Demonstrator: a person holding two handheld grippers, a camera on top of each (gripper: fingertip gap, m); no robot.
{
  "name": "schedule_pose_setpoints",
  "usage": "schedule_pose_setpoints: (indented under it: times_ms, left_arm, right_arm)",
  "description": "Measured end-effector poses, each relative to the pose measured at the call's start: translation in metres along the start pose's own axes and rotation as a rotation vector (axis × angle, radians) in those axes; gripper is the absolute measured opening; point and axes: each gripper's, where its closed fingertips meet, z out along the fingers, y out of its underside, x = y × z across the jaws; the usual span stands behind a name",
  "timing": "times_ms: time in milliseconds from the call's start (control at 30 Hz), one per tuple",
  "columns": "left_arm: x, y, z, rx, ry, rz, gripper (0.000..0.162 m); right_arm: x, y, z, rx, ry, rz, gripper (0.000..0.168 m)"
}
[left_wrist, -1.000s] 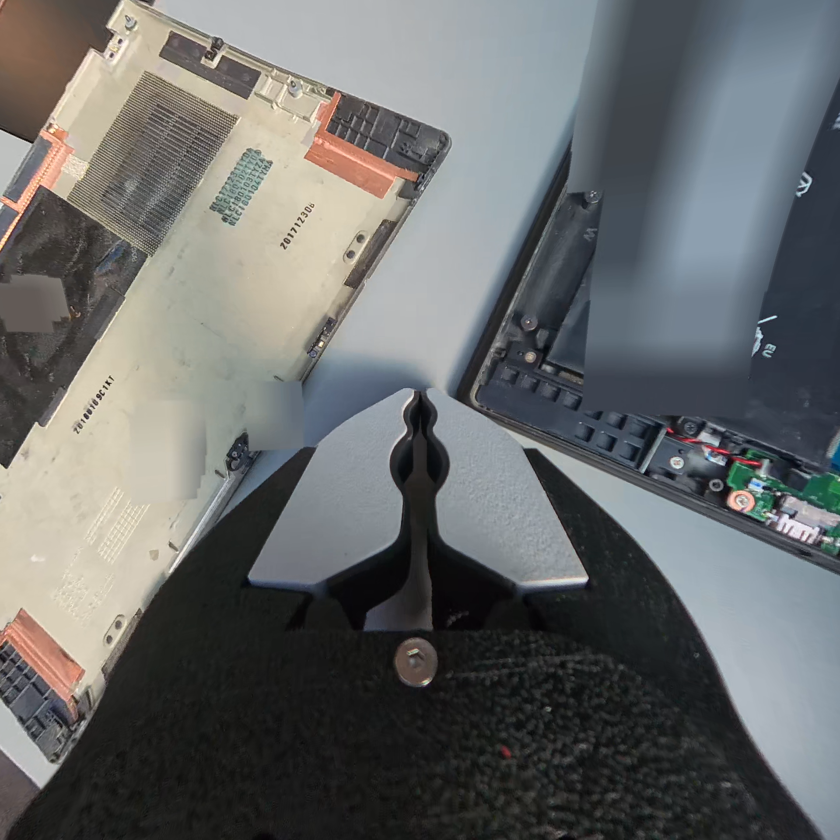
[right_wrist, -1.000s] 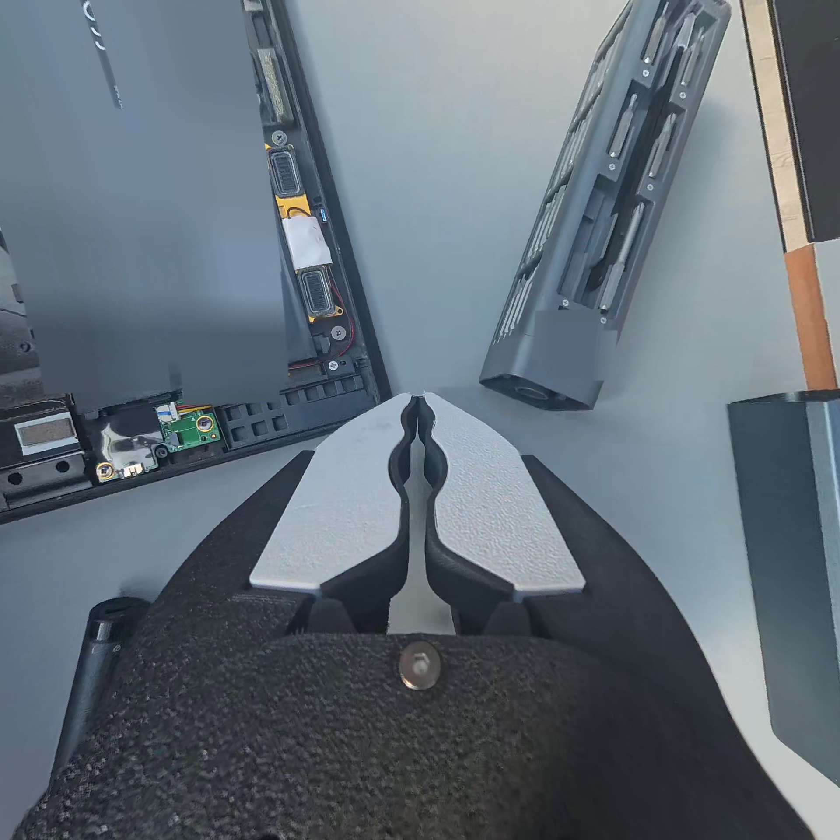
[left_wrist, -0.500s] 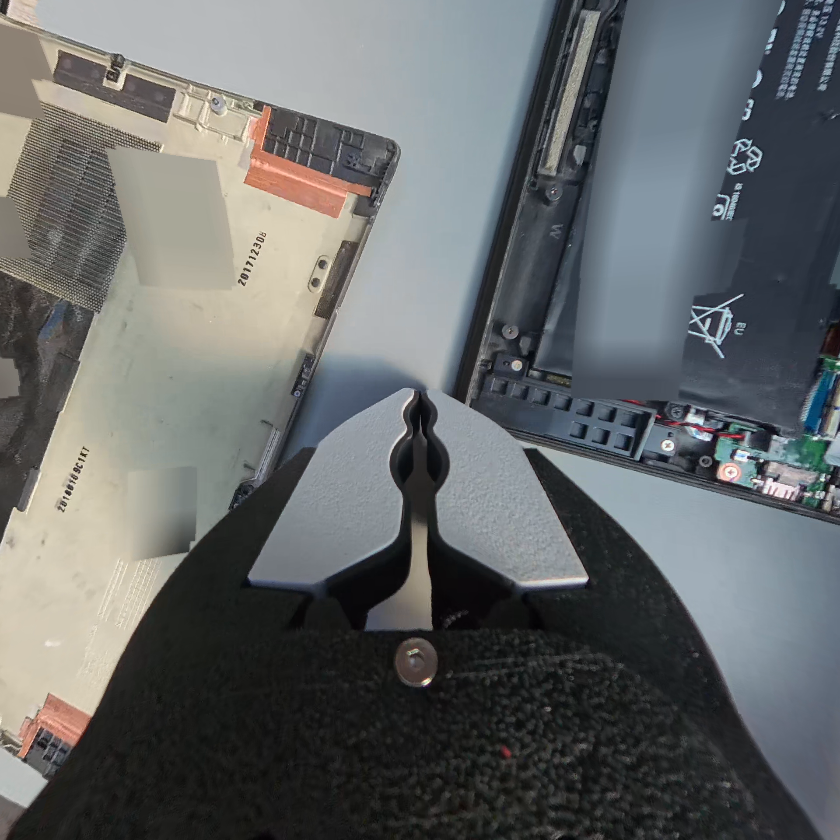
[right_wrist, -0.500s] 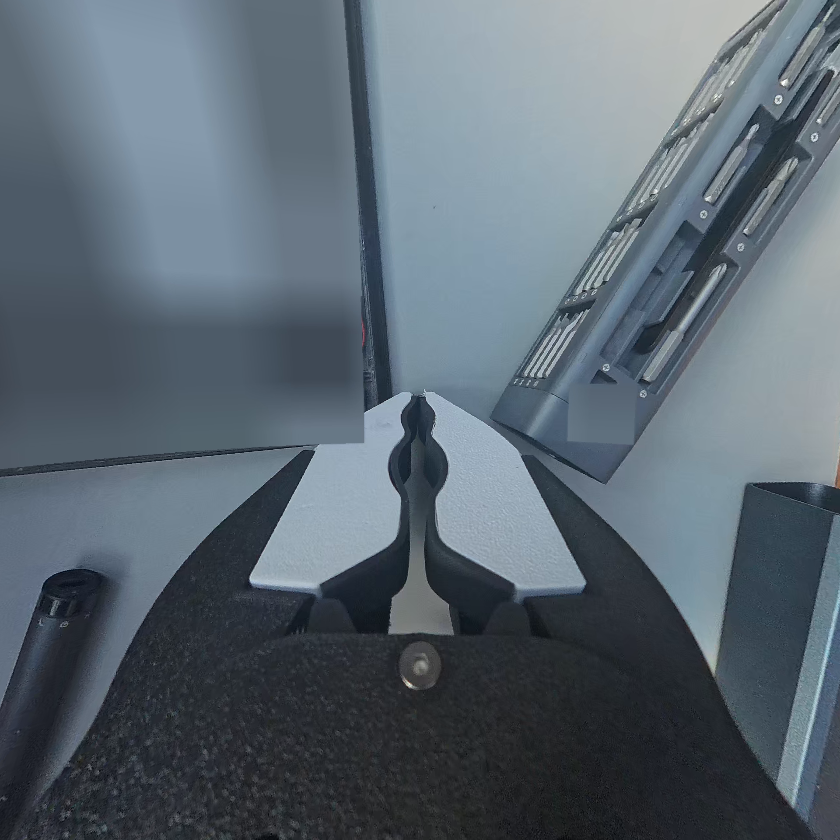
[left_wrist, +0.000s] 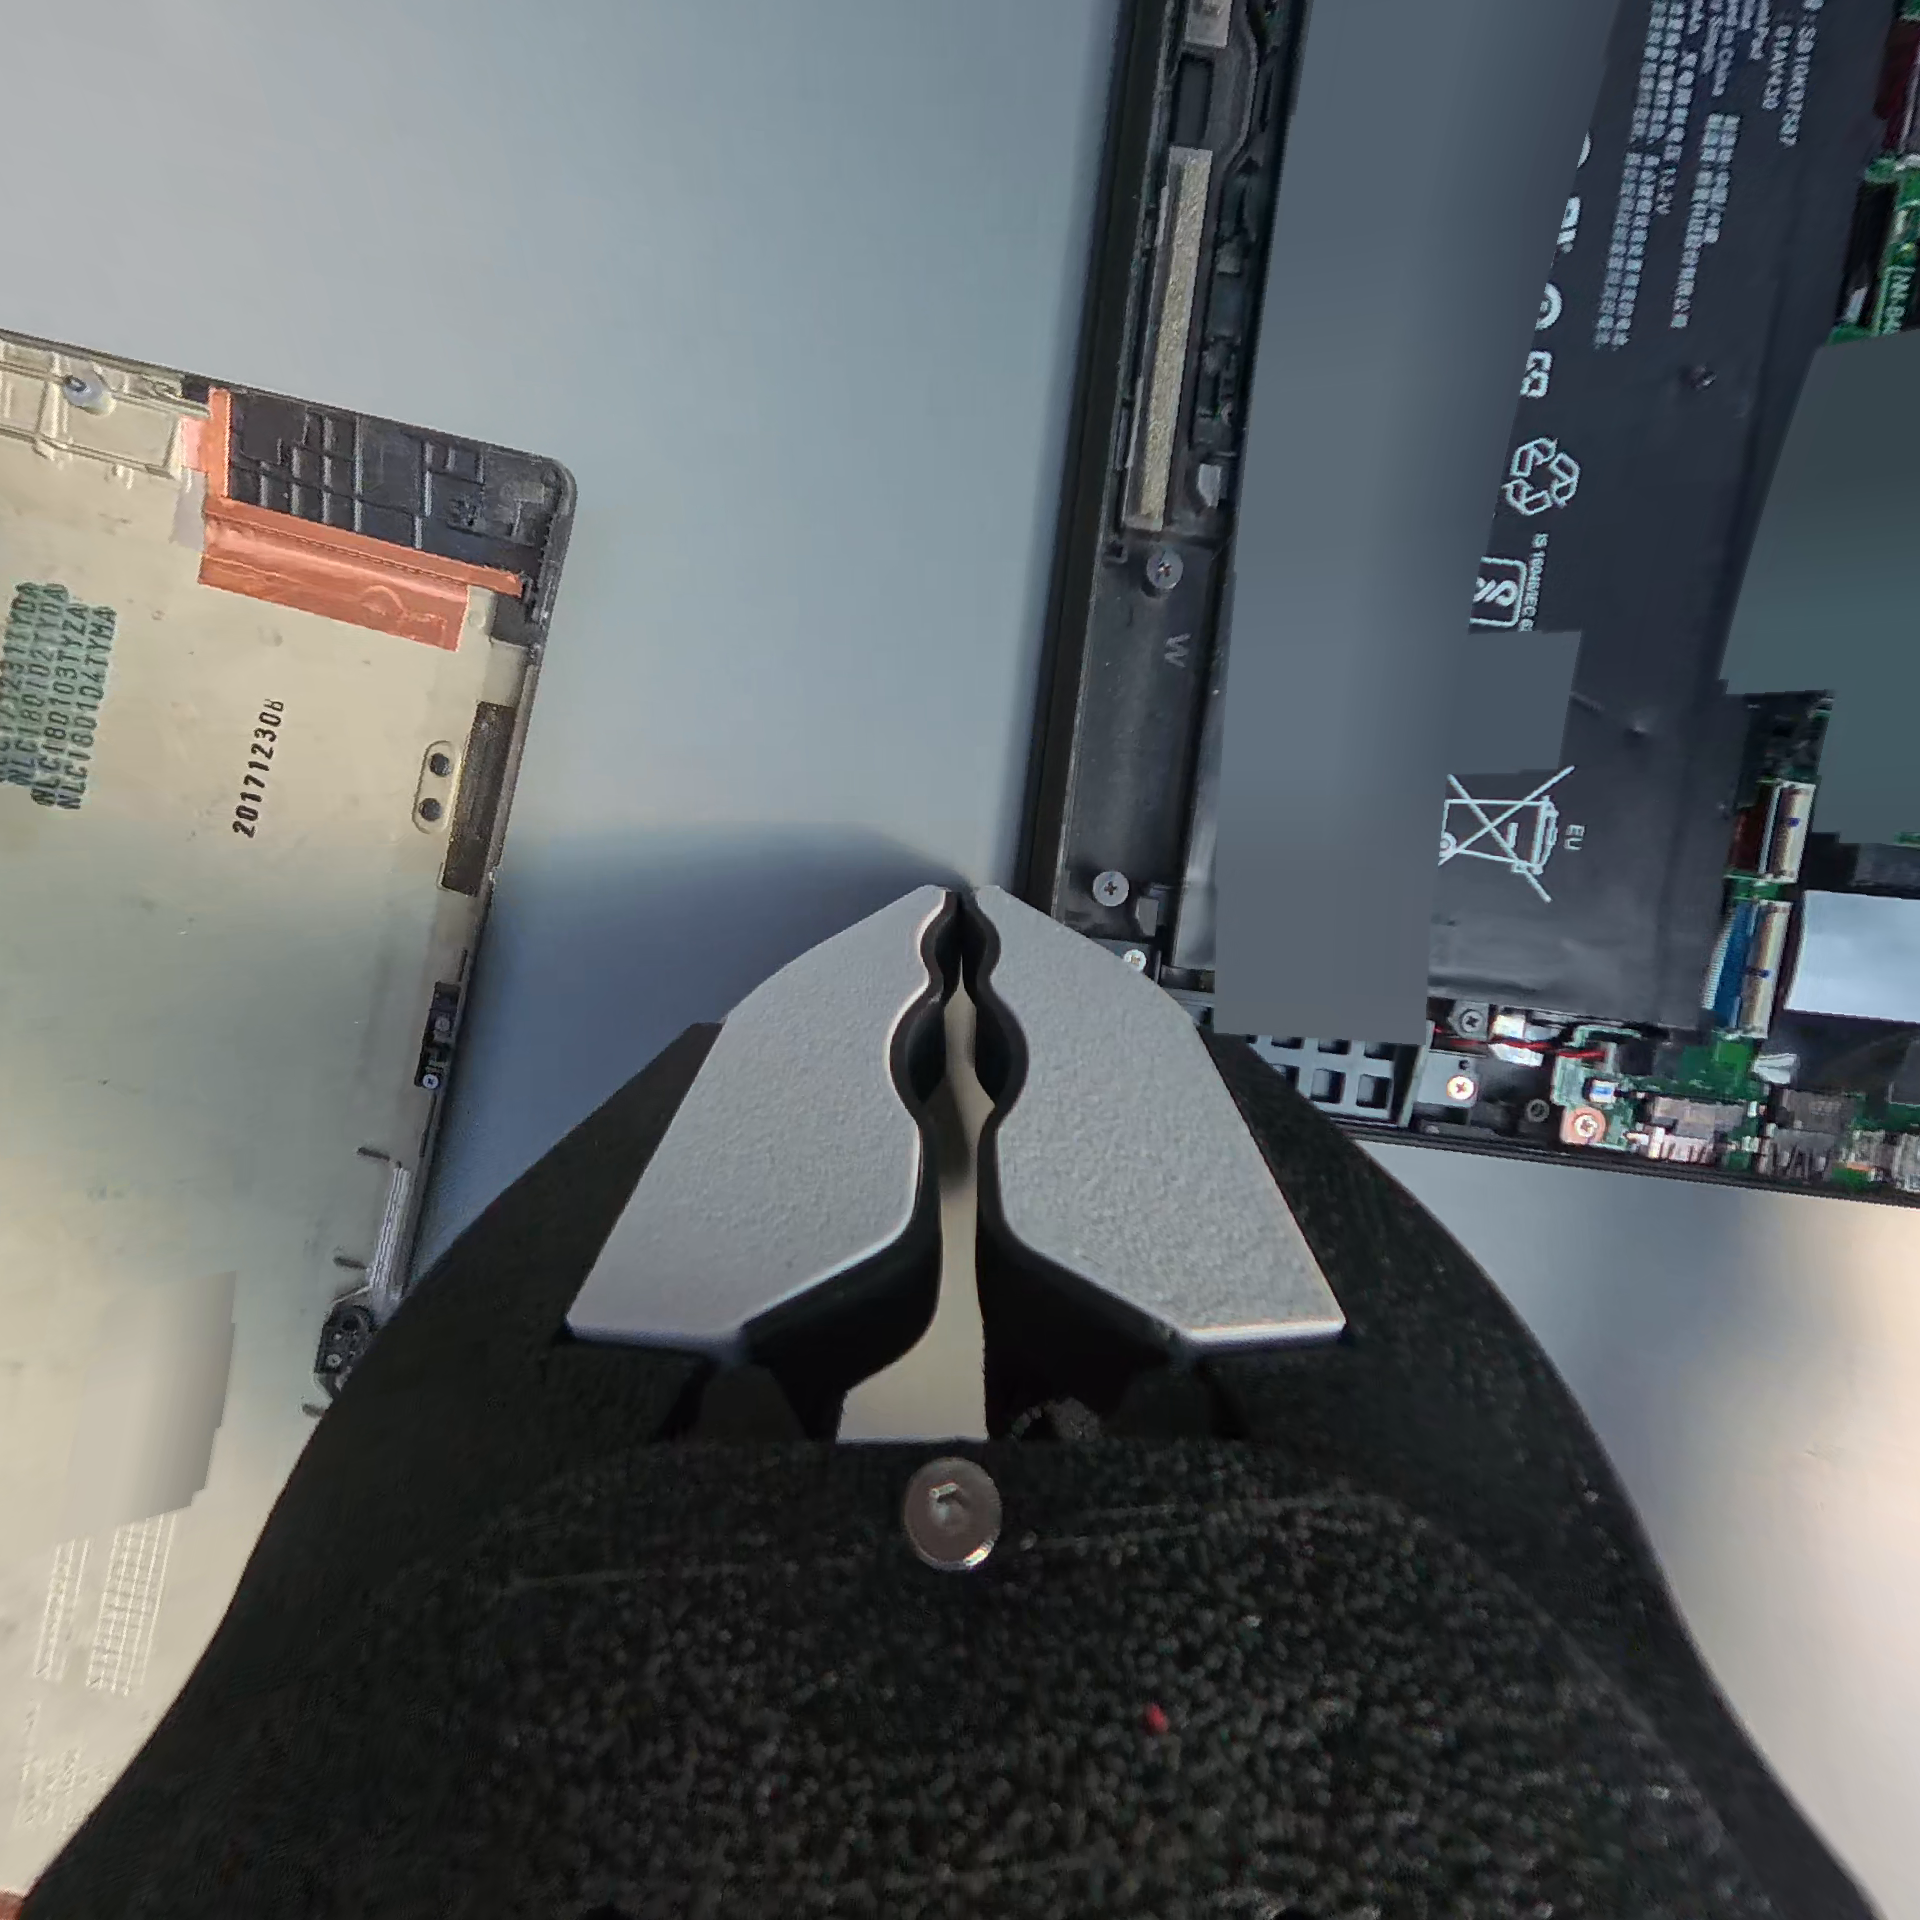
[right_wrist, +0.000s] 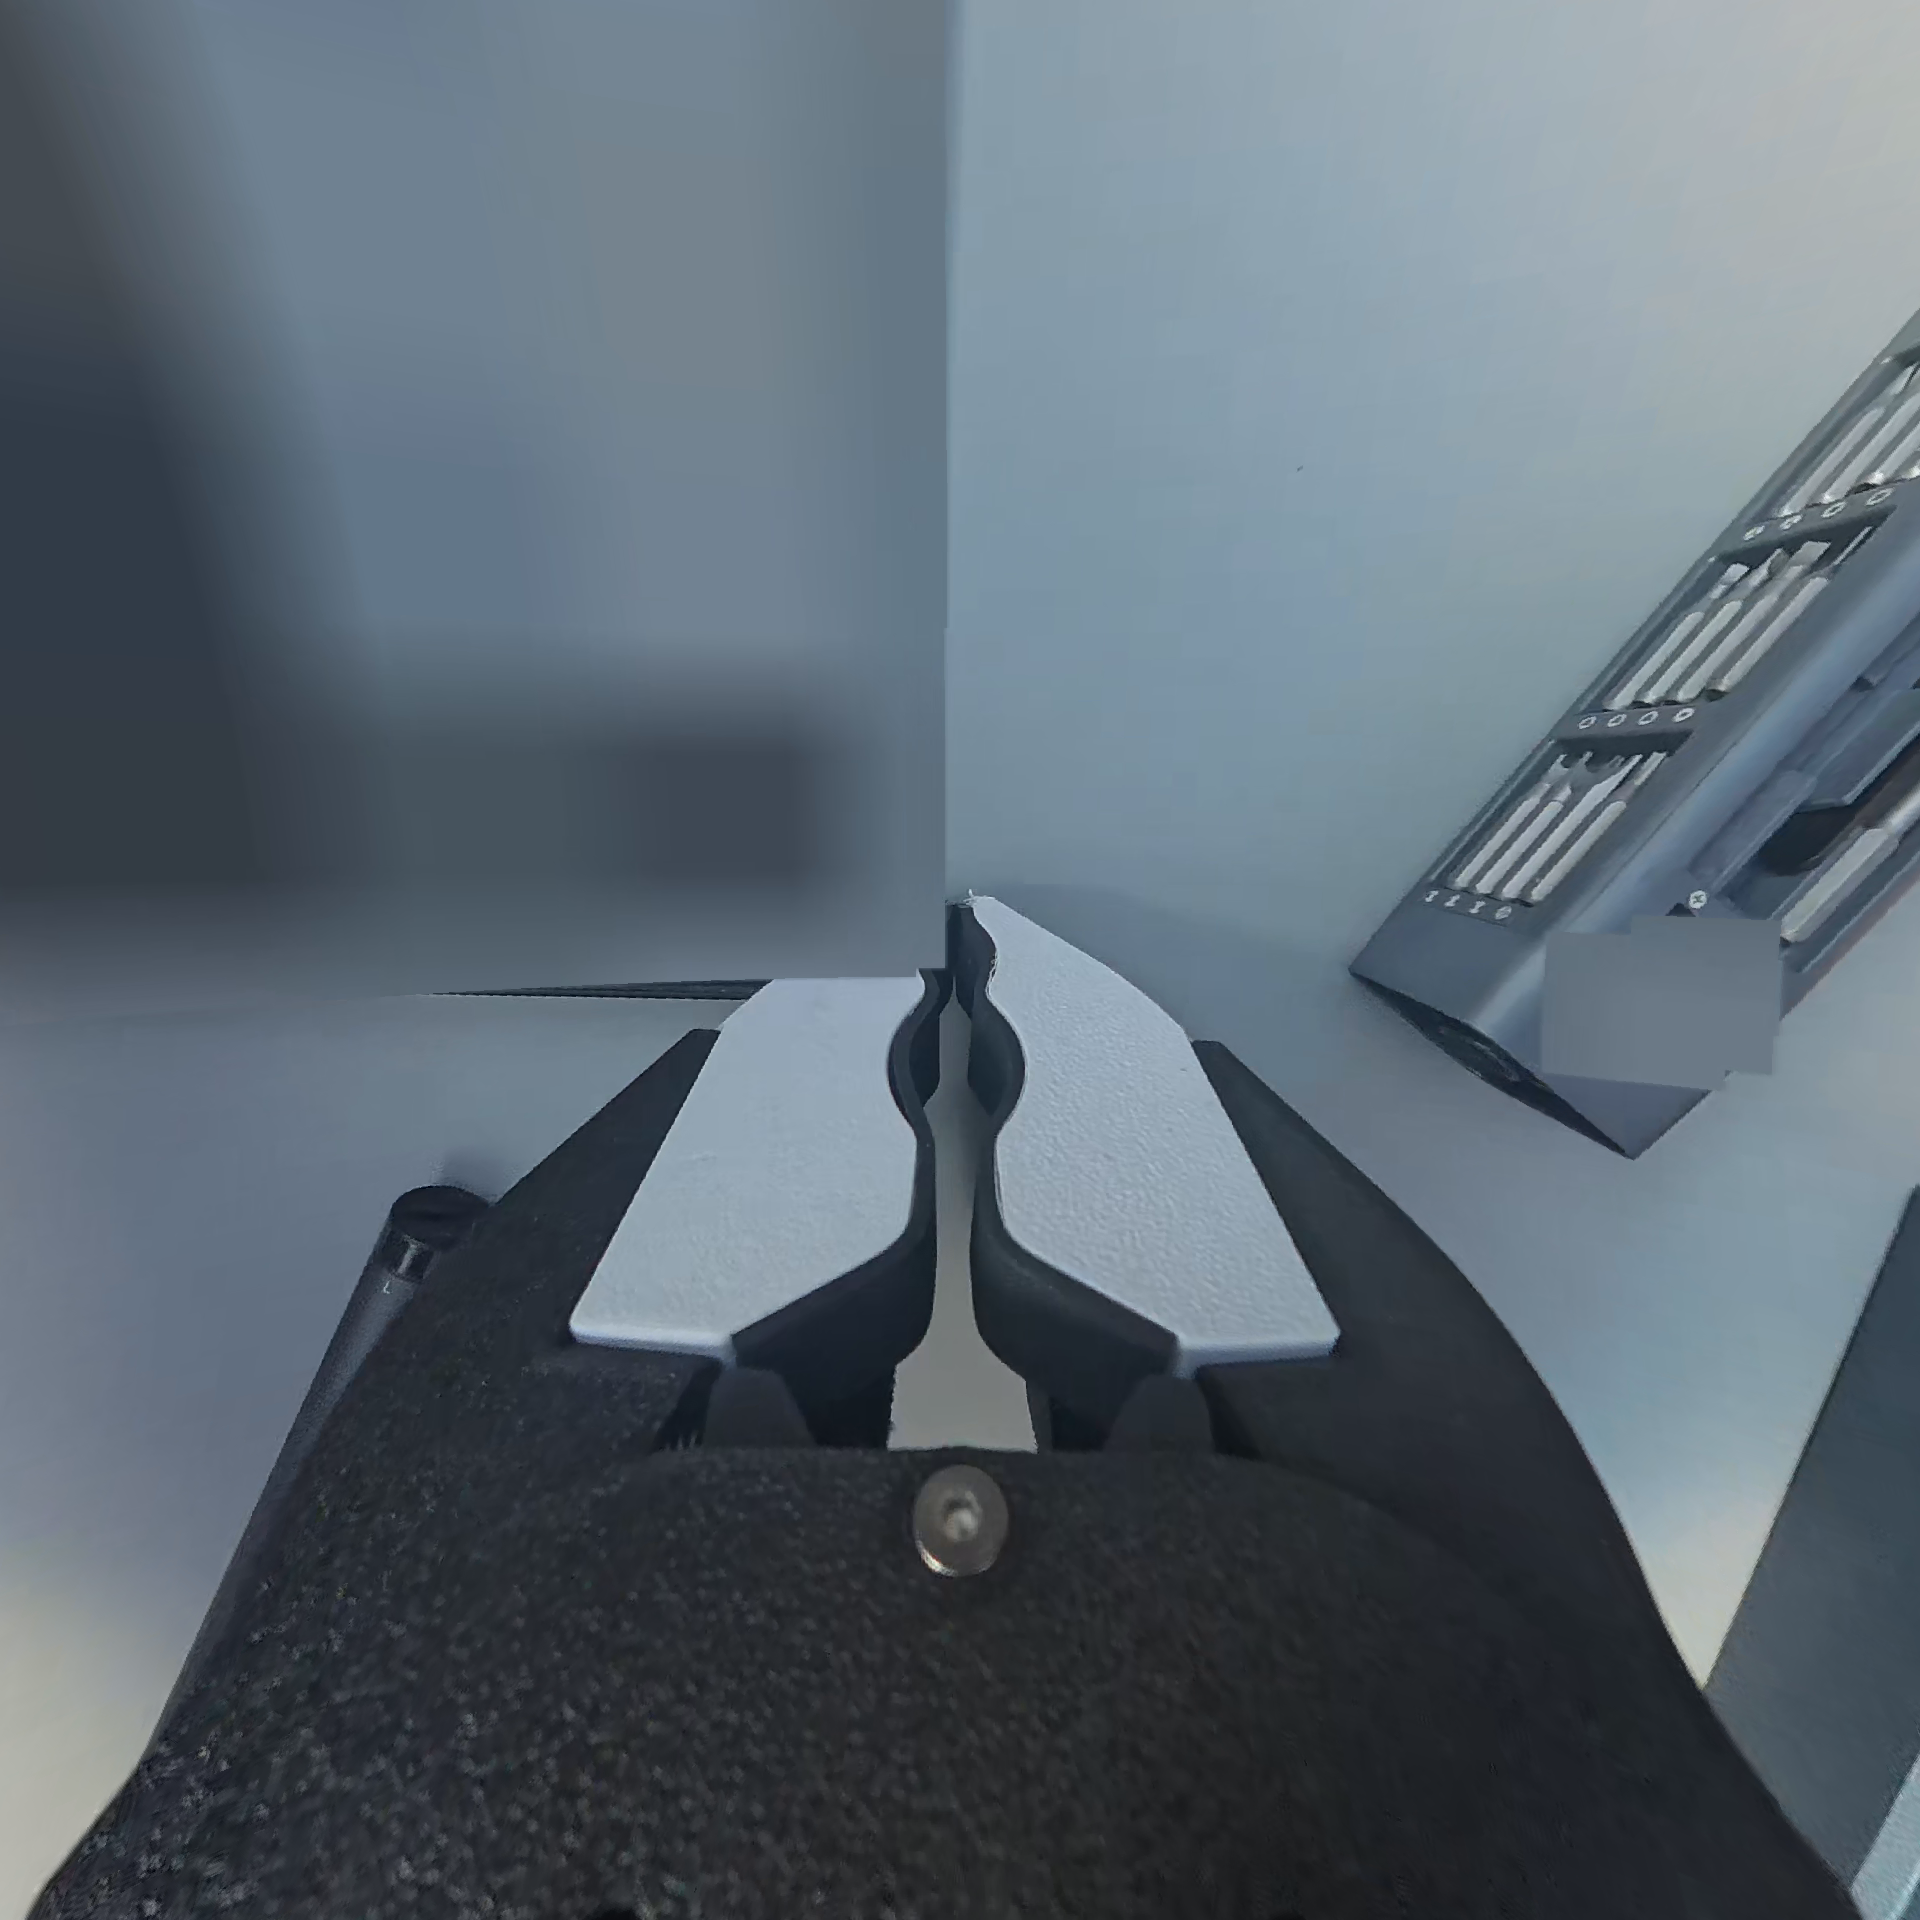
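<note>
A pale grey-blue tabletop (left_wrist: 727, 312) fills the background of both wrist views. Your left gripper (left_wrist: 961, 904) has its jaws pressed together at the tips, holding nothing, above bare table. Just right of those jaws and slightly ahead lies an opened laptop base (left_wrist: 1132, 727), its dark frame corner nearly under the right finger, with a black battery (left_wrist: 1621, 582) and green circuit boards (left_wrist: 1714, 1081) farther right. Left of the jaws, apart from them, lies a detached bottom cover (left_wrist: 260, 831), inner side up, pale metal with copper-coloured tape (left_wrist: 343, 561) near its corner. Your right gripper (right_wrist: 961, 935) also has its jaws closed on nothing, though a thin gap shows lower down between the fingers (a blurred patch hides most of what sits ahead and left of them, including one fingertip). Right of those jaws and well ahead lies a grey screwdriver bit case (right_wrist: 1683, 831), open, with rows of silver bits. Close behind and left of the jaws a dark cylindrical tool handle (right_wrist: 416, 1236) pokes out beside the gripper body; at far right a dark grey box edge (right_wrist: 1829, 1558) shows. If you mean to grasp anything here, you would likely need to open the jaws first and keep clear of the exposed boards.
</note>
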Motion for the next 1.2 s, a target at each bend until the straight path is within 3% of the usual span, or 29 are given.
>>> schedule_pose_setpoints:
  times_ms: [233,367,467,600,833,1000,1200]
  left_arm:
    - [0.010,-0.006,0.001,0.023,-0.012,0.011,0.000]
    - [0.006,-0.019,-0.023,0.163,-0.151,-0.067,0.000]
    - [0.021,-0.027,-0.049,0.325,-0.200,-0.171,0.003]
    - [0.058,-0.029,-0.062,0.408,-0.227,-0.273,0.052]
    - [0.115,-0.049,-0.046,0.464,-0.226,-0.396,0.084]
    - [0.133,-0.059,-0.045,0.496,-0.303,-0.466,0.086]
    - [0.175,-0.091,-0.035,0.530,-0.240,-0.466,0.071]
  right_arm:
    - [-0.009,0.006,-0.005,0.025,0.064,0.040,0.000]
    - [-0.024,0.011,-0.057,0.249,0.145,0.266,0.008]
    - [-0.057,0.049,-0.085,0.251,0.212,0.377,0.026]
    - [-0.107,0.108,-0.086,0.121,0.263,0.468,0.040]
    - [-0.133,0.140,-0.066,0.033,0.276,0.493,0.043]
    - [-0.133,0.142,-0.061,0.026,0.282,0.473,0.039]
    - [-0.135,0.137,-0.059,0.061,0.307,0.477,0.033]
